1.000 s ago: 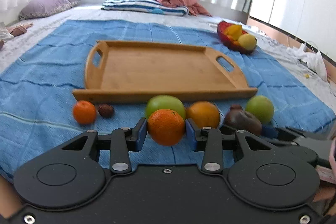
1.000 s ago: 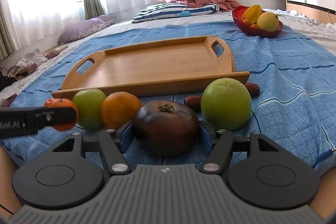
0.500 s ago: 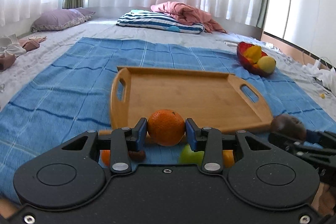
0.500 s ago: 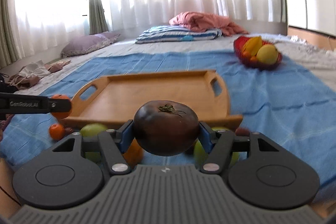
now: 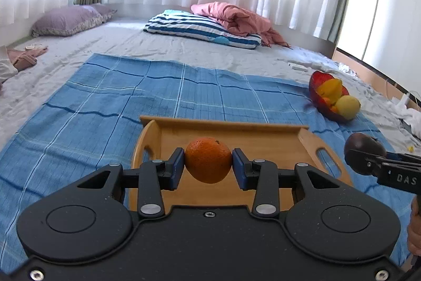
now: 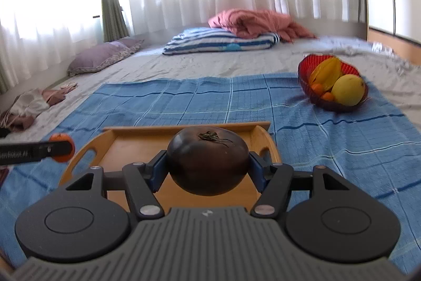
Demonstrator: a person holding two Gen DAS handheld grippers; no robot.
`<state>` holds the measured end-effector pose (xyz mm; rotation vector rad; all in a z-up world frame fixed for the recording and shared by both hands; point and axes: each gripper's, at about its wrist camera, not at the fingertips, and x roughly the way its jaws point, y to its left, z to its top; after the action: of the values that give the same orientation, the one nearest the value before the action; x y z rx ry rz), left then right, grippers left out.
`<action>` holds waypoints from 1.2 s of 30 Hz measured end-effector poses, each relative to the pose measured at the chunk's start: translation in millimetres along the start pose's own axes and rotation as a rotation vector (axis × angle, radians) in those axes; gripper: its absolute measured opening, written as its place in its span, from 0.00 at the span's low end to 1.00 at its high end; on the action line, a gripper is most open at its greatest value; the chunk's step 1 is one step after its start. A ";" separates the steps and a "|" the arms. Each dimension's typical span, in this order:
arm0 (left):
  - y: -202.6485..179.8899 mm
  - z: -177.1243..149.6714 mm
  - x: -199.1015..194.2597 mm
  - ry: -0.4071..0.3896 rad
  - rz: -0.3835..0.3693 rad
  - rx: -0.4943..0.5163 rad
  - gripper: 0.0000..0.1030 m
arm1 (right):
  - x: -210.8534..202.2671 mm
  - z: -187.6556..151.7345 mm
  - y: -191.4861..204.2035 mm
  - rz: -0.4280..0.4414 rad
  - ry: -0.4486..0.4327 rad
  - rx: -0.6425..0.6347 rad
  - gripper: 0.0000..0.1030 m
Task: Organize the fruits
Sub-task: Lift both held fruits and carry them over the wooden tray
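My left gripper [image 5: 208, 165] is shut on an orange [image 5: 208, 158], held in the air over the near part of the wooden tray [image 5: 263, 140]. My right gripper [image 6: 208, 167] is shut on a dark purple-brown tomato [image 6: 208, 162] with a dried green stem, likewise above the tray [image 6: 131, 146]. In the left wrist view the right gripper [image 5: 368, 162] with the tomato [image 5: 364, 146] shows at the right edge. From the right wrist, the left gripper's finger [image 6: 31, 150] and the orange [image 6: 61, 150] appear at the left. The tray's floor looks bare where visible.
The tray lies on a blue checked cloth [image 5: 105, 107] spread over a grey sheet. A red bowl [image 6: 331, 84] of yellow and orange fruit sits far right on the cloth. Striped bedding [image 5: 202, 29], a pink blanket, a purple pillow [image 5: 65, 21] and curtains are beyond.
Both grippers have risen and moved forward over the tray with their fruit. The fruits lying on the cloth in front of the tray have dropped out of sight below.
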<state>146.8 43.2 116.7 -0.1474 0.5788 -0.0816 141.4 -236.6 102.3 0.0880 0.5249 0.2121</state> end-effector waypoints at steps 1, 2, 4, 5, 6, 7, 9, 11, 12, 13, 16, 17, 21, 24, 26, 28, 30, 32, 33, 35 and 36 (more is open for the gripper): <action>-0.4 5.2 7.5 0.007 0.001 -0.002 0.36 | 9.2 7.1 -2.0 -0.001 0.010 0.008 0.64; -0.4 11.0 16.0 0.017 0.000 -0.004 0.36 | 17.2 12.5 -3.0 -0.003 0.017 0.008 0.64; 0.4 21.1 34.7 0.045 -0.003 -0.017 0.36 | 34.5 21.9 -3.7 -0.016 0.037 -0.002 0.64; 1.7 25.3 44.5 0.061 -0.004 -0.026 0.36 | 44.3 26.5 -3.9 -0.023 0.051 -0.004 0.64; 3.5 29.2 54.9 0.076 -0.002 -0.034 0.36 | 52.4 30.1 -4.5 -0.027 0.064 0.000 0.64; 5.4 32.4 65.9 0.093 0.005 -0.043 0.36 | 63.4 34.3 -5.8 -0.027 0.084 0.004 0.64; 8.7 35.7 86.9 0.127 0.022 -0.058 0.36 | 80.3 39.1 -9.2 -0.026 0.113 0.022 0.64; 12.3 35.5 104.8 0.151 0.039 -0.068 0.36 | 99.1 41.5 -12.4 -0.037 0.147 0.036 0.64; 14.0 35.3 112.9 0.161 0.046 -0.071 0.36 | 107.9 41.5 -13.2 -0.049 0.162 0.039 0.64; 15.3 34.6 120.7 0.170 0.053 -0.075 0.36 | 114.8 41.0 -13.7 -0.059 0.173 0.035 0.64; 18.8 33.7 140.4 0.191 0.058 -0.079 0.36 | 135.6 38.9 -13.6 -0.098 0.201 0.012 0.64; 19.0 33.4 145.1 0.193 0.058 -0.076 0.36 | 141.5 38.0 -12.7 -0.111 0.209 0.002 0.64; 19.1 31.0 158.4 0.193 0.067 -0.062 0.36 | 160.4 35.4 -11.1 -0.146 0.228 -0.021 0.64; 20.6 30.0 166.0 0.196 0.070 -0.066 0.36 | 171.8 33.1 -11.3 -0.164 0.233 -0.027 0.64; 21.0 29.4 168.9 0.195 0.073 -0.065 0.36 | 176.3 31.5 -11.7 -0.171 0.232 -0.022 0.64; 21.3 28.8 171.2 0.194 0.076 -0.064 0.36 | 179.5 30.6 -12.0 -0.173 0.228 -0.020 0.64; 22.0 28.0 173.9 0.196 0.078 -0.063 0.36 | 182.1 29.8 -12.1 -0.173 0.222 -0.020 0.64; 22.4 27.0 176.4 0.197 0.083 -0.060 0.36 | 184.9 29.1 -11.8 -0.176 0.222 -0.022 0.64; 22.6 26.4 177.6 0.199 0.086 -0.058 0.36 | 186.1 28.8 -11.4 -0.178 0.223 -0.025 0.64; 21.8 25.2 178.7 0.200 0.087 -0.055 0.36 | 187.6 27.6 -10.7 -0.180 0.223 -0.031 0.64; 21.8 24.9 179.4 0.200 0.087 -0.054 0.37 | 188.2 27.1 -10.3 -0.181 0.224 -0.032 0.64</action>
<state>311.0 46.4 37.2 -0.1679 0.7865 0.0038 315.8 -205.4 32.4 -0.0153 0.7485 0.0534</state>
